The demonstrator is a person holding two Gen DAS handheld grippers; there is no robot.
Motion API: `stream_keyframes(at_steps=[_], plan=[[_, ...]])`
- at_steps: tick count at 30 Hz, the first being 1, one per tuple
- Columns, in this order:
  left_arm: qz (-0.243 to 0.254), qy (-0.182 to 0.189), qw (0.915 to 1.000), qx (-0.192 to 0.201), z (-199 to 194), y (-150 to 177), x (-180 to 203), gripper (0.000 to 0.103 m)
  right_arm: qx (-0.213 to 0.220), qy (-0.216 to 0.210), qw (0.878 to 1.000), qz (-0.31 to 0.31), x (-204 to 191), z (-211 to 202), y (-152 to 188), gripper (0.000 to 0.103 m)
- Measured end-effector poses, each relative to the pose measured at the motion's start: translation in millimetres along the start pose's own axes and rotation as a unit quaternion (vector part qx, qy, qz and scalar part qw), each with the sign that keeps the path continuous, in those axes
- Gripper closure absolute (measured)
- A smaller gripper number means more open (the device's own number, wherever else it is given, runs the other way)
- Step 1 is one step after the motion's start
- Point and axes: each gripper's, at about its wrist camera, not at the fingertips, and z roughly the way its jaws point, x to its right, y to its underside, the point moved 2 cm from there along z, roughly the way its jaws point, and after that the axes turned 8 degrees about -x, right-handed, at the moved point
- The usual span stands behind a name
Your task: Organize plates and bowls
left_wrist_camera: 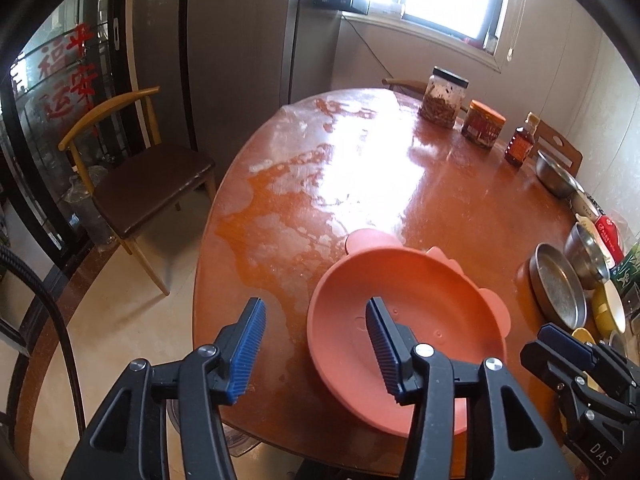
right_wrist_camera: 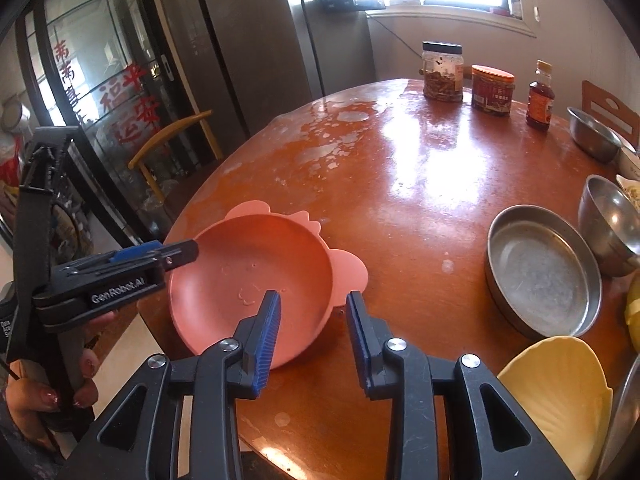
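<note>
Pink bowl (right_wrist_camera: 248, 280) with scalloped ear-like tabs sits on the near-left part of the round wooden bench (right_wrist_camera: 420, 184), near the edge facing the cameras, upright and empty.

Left gripper (left_wrist_camera: 316, 344) – jaws partly open, nothing gripped. In the left wrist view its right blue pad hangs over the bowl's inside and the left pad is outside the rim, over the bench edge; no pad visibly presses on the rim. From the right wrist view the same gripper (right_wrist_camera: 176, 254) comes in from the left, tip at the bowl's left rim, held by a hand (right_wrist_camera: 52, 384) with painted nails.

Right gripper (right_wrist_camera: 312, 336) – jaws partly open, narrower gap, holding nothing. Its left pad overlaps the bowl's near-right rim in the picture; right pad is over bare bench. Cannot tell if either touches.

Right of the bowl, well apart: a flat round metal pan (right_wrist_camera: 544, 272), a steel bowl (right_wrist_camera: 612, 224) just behind it, a yellow shell-shaped dish (right_wrist_camera: 560, 392) at the near right edge. Another steel bowl (right_wrist_camera: 592, 132) further back.

Far side of the bench: a clear jar with black lid (right_wrist_camera: 442, 72), an orange-lidded jar (right_wrist_camera: 492, 88), a small amber bottle (right_wrist_camera: 540, 96) in a row. Chair (left_wrist_camera: 136, 176) stands left of the bench.
</note>
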Motion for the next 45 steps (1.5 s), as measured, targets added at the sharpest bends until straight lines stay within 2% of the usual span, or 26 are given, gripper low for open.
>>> stream_keyframes(at_steps=[3, 9, 13, 22, 27, 31, 45], plan=[[0.005, 0.004, 0.9999, 0.009, -8.9, 1.2, 6.5, 0.045, 0.009, 0.002, 1.000, 0.004, 2.7, -8.2, 1.2, 0.063], [0.027, 0.017, 0.9993, 0.020, -23.4, 8.8, 29.1, 0.044, 0.024, 0.003, 1.000, 0.017, 12.4, -27.3, 9.2, 0.061], [0.045, 0.029, 0.9984, 0.019, -28.9, 16.0, 49.0, 0.044, 0.039, 0.006, 0.999, 0.032, 22.2, -47.8, 21.0, 0.054], [0.091, 0.051, 0.9944, 0.020, -39.7, 34.4, 98.5, 0.044, 0.071, 0.028, 0.995, 0.068, 52.0, -92.1, 47.1, 0.050], [0.114, 0.063, 0.9913, 0.022, -46.3, 44.9, 124.7, 0.044, 0.089, 0.059, 0.991, 0.080, 67.0, -110.4, 62.8, 0.048], [0.131, 0.069, 0.9888, 0.022, -50.1, 52.3, 143.3, 0.044, 0.096, 0.067, 0.989, 0.094, 77.6, -123.2, 74.5, 0.043], [0.182, 0.080, 0.9800, 0.009, -48.5, 80.2, 191.4, 0.044, 0.101, 0.089, 0.983, 0.124, 99.3, -146.7, 117.3, 0.041]])
